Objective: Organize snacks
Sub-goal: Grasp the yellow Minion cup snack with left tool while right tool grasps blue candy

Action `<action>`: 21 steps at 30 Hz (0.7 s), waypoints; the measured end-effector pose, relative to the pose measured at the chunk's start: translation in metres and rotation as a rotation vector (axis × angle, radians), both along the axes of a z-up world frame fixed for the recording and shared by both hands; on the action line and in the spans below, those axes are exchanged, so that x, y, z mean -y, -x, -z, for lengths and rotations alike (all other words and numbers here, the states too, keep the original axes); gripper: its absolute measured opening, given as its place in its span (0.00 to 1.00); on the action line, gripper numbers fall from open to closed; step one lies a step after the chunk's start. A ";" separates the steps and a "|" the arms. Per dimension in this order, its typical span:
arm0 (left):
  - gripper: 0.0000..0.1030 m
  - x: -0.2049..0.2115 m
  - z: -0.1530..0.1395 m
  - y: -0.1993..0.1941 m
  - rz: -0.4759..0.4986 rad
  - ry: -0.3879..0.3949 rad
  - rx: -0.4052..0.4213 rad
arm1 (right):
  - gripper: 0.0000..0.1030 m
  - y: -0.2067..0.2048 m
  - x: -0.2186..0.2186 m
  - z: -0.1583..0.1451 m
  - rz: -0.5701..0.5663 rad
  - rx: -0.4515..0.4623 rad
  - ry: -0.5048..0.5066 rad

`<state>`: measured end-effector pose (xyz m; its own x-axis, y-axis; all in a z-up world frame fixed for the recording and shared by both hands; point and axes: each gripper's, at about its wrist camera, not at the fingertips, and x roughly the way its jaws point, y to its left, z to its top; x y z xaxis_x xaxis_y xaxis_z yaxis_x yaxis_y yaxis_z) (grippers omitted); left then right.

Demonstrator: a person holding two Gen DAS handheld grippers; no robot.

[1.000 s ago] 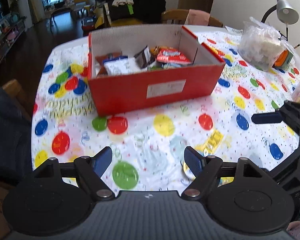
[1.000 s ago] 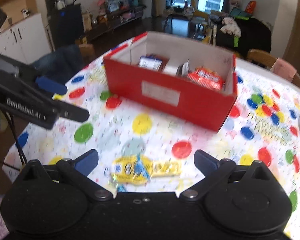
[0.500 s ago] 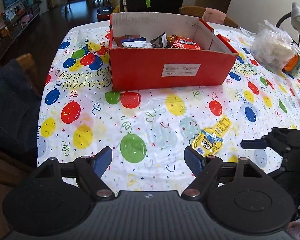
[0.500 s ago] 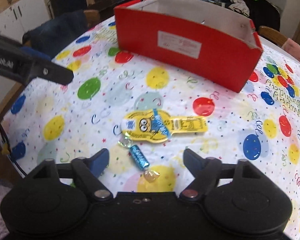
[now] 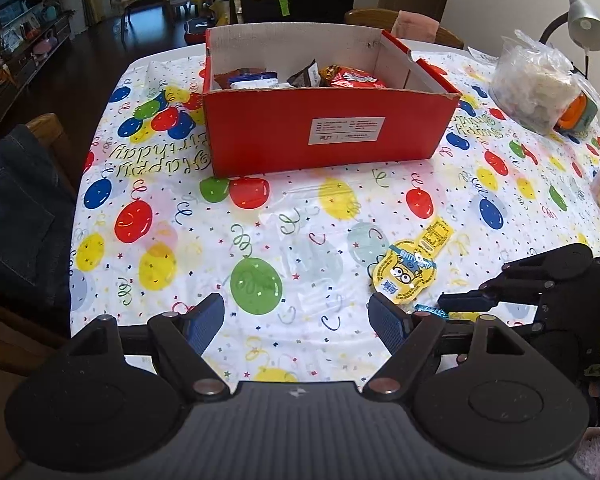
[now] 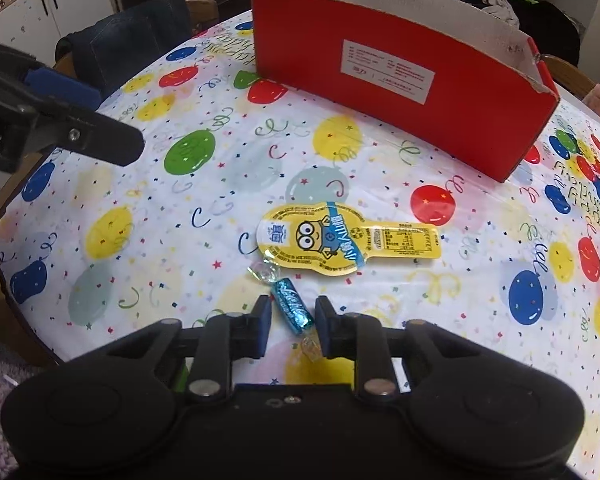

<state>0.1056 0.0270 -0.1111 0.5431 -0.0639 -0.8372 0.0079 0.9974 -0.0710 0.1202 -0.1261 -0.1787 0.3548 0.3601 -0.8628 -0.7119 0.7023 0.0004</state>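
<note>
Snack packets [image 5: 300, 78] are lying in the red box [image 5: 328, 136]. Right gripper [image 6: 293, 318] is closing around a blue candy [image 6: 291, 307], pads not yet pressing; left gripper [image 5: 296, 320] is hanging open, empty.

On the table [image 6: 100, 184], toward its far side, an open box [image 6: 400, 92] with snack packets [image 5: 340, 78] inside; nearer, in front of the box, a flat snack pack [image 6: 340, 240]; just before that, touching its near edge, a wrapped candy [image 6: 292, 306] between the closing jaws of the right gripper [image 6: 293, 320]; off to the left, above the cloth, the left gripper [image 5: 296, 316]; at the far right, a bag [image 5: 536, 84].
</note>
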 end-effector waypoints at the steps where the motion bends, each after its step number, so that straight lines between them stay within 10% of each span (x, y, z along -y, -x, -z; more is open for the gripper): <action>1: 0.77 0.001 0.000 0.000 0.007 0.001 0.001 | 0.20 0.000 -0.001 0.000 -0.005 -0.002 0.002; 21: 0.77 0.058 0.022 -0.050 0.352 -0.071 -0.061 | 0.10 -0.014 0.049 -0.002 0.161 -0.125 -0.146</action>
<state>0.1554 -0.0308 -0.1326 0.4472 -0.1782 -0.8765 0.3492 0.9370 -0.0123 0.1340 -0.1753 -0.1764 0.3115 0.4322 -0.8463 -0.5791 0.7924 0.1915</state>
